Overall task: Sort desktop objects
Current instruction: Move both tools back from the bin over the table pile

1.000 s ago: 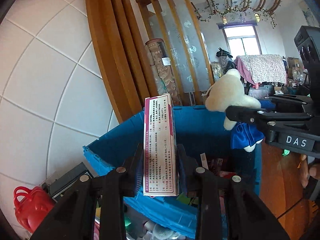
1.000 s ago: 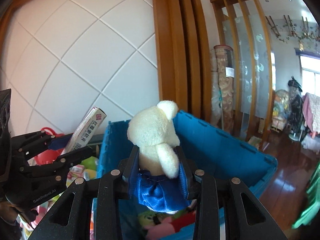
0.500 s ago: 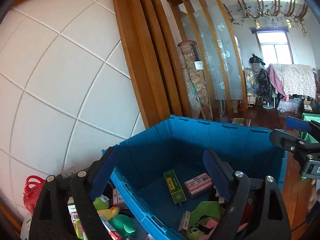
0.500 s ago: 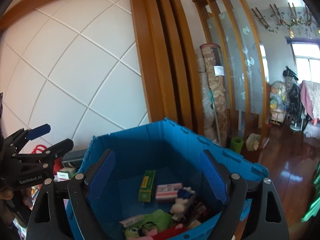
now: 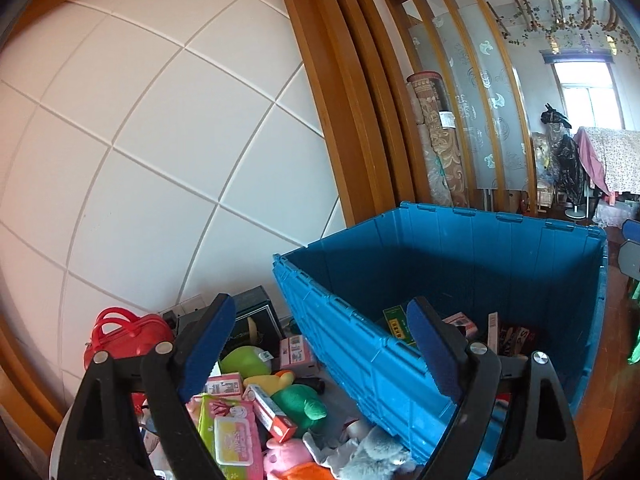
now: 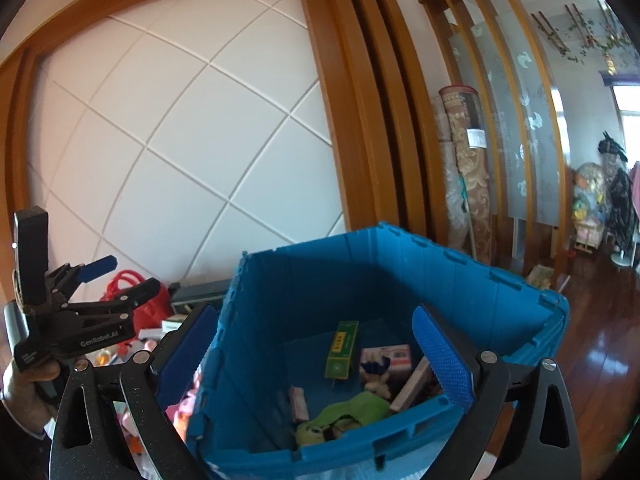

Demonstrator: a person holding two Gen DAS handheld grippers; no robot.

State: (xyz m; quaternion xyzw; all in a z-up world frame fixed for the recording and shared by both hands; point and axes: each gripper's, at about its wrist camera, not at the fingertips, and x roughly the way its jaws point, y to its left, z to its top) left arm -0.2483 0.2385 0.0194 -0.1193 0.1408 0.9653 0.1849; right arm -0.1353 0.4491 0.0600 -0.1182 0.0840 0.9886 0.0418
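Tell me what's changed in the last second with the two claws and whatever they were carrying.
Both let go. The left claw dropped its pink-edged box and is empty. The right claw released the white plush bear, and its jaws are opening with nothing between them. The blue crate stayed in place beside the toy pile.
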